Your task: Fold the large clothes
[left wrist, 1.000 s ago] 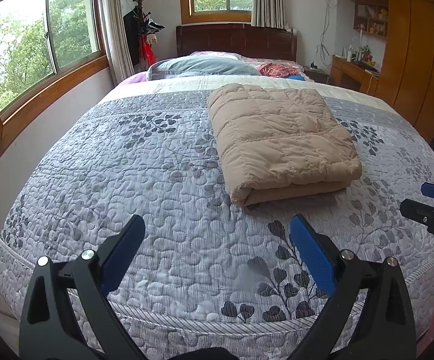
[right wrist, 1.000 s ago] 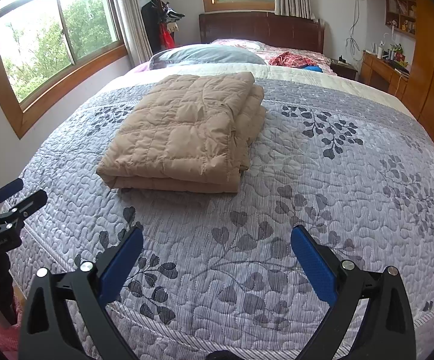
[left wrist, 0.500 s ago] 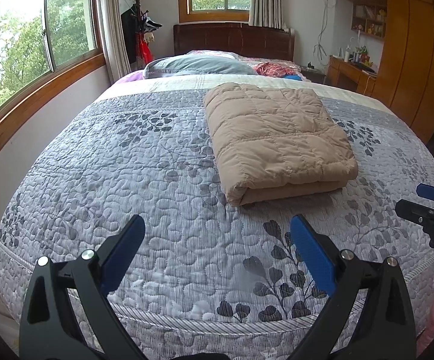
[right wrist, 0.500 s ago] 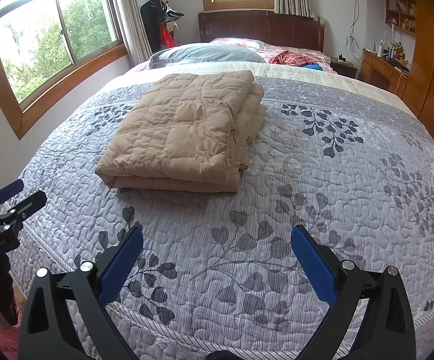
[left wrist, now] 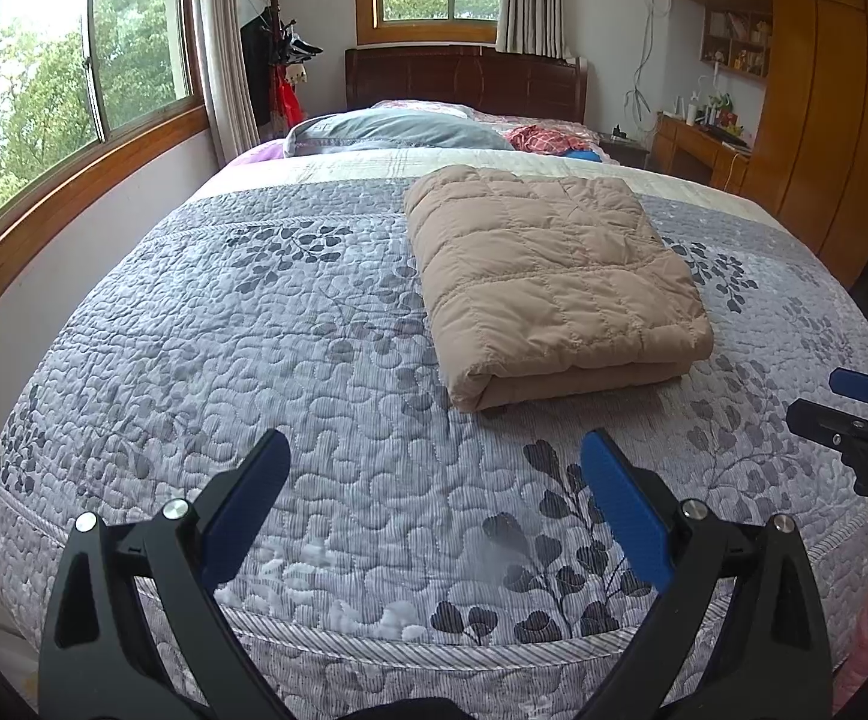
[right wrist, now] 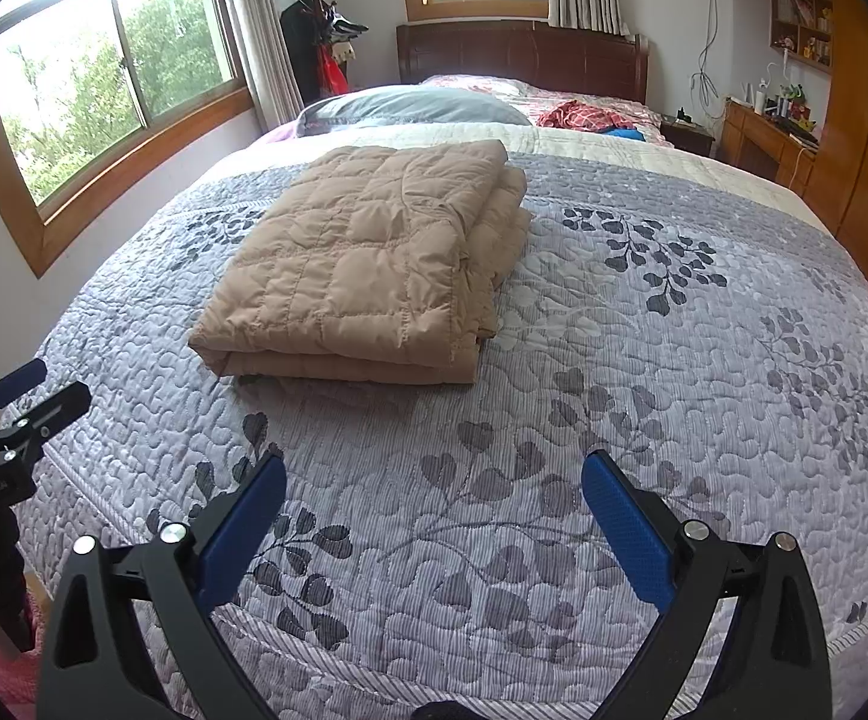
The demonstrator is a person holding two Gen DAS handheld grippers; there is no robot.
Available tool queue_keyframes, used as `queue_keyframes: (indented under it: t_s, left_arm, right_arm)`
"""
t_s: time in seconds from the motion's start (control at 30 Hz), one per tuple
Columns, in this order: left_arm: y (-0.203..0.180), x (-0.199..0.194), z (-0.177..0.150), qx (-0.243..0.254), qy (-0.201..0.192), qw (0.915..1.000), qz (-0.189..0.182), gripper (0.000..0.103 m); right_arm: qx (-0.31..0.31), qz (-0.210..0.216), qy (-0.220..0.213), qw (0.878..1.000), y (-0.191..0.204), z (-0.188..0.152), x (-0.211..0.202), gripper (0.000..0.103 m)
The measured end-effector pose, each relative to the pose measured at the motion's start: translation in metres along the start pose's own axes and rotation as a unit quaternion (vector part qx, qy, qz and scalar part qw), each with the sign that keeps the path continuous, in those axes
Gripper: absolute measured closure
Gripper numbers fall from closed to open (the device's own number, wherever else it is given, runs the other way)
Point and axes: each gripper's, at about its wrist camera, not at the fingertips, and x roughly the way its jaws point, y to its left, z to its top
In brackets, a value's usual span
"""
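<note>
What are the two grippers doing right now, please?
Left gripper: open, holding nothing.
Right gripper: open, holding nothing.

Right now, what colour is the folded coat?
Tan, quilted coat; clearest in the right wrist view.

You face a bed (left wrist: 254, 360) under a grey leaf-print quilt, wood-framed windows (left wrist: 86, 102) letting in daylight, dark headboard (left wrist: 463, 81) behind.

left gripper (left wrist: 434, 450) | right gripper (right wrist: 434, 468) | black frames | blue textured jaws | silver screws
</note>
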Motion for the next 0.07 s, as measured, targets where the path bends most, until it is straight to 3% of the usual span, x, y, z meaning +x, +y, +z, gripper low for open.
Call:
queue_keyframes:
  t_s: [0.07]
  left_arm:
    - [-0.0003,0.0007,0.0002,-0.001,0.001,1.0,0.0,0.006]
  right_arm:
    - [0.0,0.0,0.0,1.0,-0.0001,0.0001,0.0,0.004]
